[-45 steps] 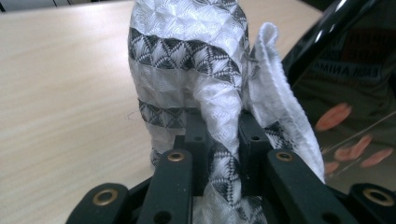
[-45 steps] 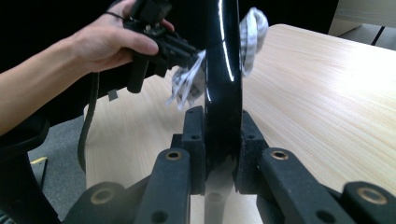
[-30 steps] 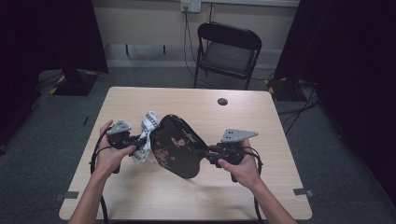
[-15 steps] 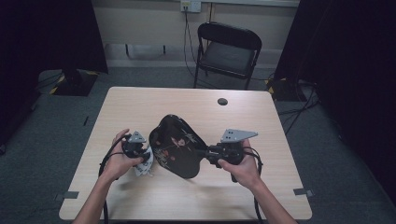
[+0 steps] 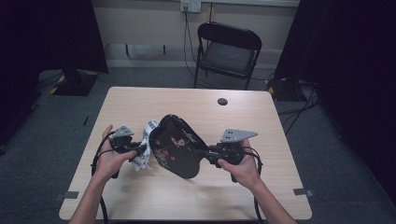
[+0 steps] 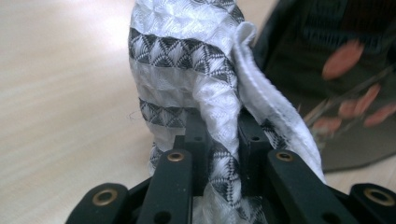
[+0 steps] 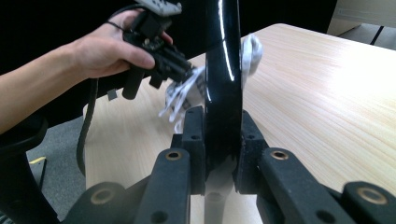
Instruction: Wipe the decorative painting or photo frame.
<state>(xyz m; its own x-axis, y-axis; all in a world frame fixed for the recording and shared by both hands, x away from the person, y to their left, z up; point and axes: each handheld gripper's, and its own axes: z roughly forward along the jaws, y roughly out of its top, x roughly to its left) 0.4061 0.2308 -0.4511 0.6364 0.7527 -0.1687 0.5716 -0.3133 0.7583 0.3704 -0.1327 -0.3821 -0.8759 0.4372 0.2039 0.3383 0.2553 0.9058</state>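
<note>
Pale wood tabletop sits in a dim room with a black folding chair at its far side. Above the near middle of the table, the right gripper pinches the rim of a black lacquered tray with red flowers, held tilted on edge; its jaws press on both faces of the rim. Just left, the left gripper has its jaws clamped on a white cloth with grey bands, which touches the tray's left edge. The tray holds nothing. As I judge it, hard wiping could twist the glossy rim out of the narrow pinch, or the bunched cloth could slip free.
</note>
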